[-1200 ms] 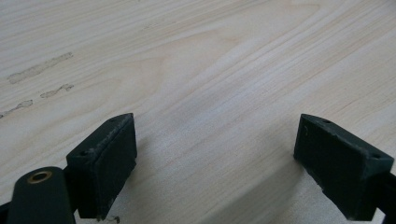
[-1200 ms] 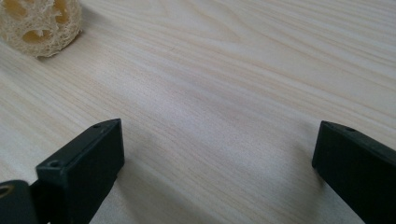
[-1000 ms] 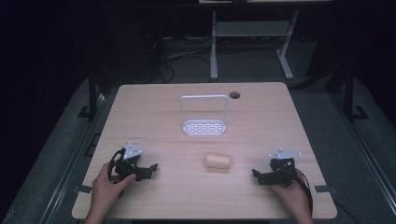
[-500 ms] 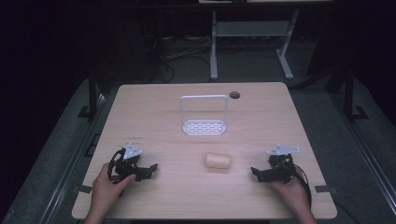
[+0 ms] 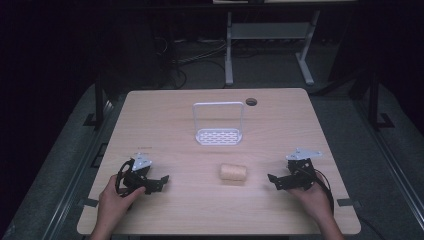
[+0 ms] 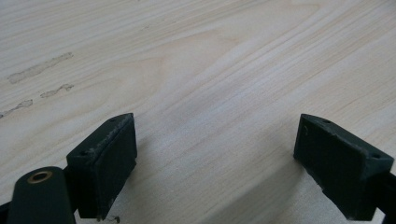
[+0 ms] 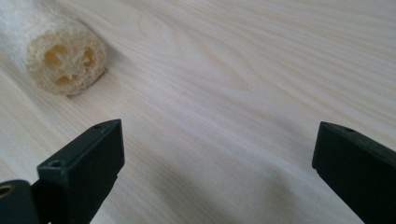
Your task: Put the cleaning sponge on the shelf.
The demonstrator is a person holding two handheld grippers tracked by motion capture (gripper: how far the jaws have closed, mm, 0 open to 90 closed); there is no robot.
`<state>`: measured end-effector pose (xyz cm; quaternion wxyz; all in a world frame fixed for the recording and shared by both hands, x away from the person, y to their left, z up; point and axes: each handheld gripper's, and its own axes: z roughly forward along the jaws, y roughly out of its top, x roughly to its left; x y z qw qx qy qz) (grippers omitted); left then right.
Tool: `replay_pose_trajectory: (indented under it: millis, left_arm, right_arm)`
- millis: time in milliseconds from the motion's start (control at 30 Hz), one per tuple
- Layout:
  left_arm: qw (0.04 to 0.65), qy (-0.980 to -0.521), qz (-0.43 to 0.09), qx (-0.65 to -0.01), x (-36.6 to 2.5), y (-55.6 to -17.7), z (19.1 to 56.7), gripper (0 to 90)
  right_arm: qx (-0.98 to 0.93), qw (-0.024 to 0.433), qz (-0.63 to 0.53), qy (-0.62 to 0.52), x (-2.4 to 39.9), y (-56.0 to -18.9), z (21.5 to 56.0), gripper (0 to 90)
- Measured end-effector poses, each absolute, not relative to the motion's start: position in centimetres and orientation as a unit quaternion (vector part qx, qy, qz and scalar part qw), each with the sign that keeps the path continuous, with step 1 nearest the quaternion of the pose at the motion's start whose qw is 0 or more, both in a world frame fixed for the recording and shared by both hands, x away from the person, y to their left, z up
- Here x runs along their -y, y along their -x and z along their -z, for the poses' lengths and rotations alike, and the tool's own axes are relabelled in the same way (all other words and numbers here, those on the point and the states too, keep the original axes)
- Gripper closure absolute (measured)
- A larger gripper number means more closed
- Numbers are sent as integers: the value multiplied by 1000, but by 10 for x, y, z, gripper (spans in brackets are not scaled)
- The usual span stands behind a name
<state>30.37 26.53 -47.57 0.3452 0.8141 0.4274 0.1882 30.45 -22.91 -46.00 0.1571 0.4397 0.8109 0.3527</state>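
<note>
Our right gripper (image 5: 280,181) rests low on the worktop (image 5: 165,115) with its jaws spread wide and nothing between them; they face the loofah piece (image 5: 233,172), which lies on its side near the middle of the worktop, apart from them. Our left gripper (image 5: 157,182) also has wide, empty jaws over bare wood. Farther back stands a white rack (image 5: 218,136).

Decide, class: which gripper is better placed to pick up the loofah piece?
Right, probably. The right gripper has its open jaws pointing toward the loofah piece, which already appears in its own view. The left gripper is also open but faces bare table.
</note>
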Motion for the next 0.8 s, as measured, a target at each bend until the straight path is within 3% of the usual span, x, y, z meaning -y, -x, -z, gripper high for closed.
replay_pose_trajectory:
  millis: [800]
  left_arm:
    - [345, -814, -188, -427, -265, -304, 476, 127]
  right_arm:
    - [-832, 148, -363, -393, 215, -321, 443, 21]
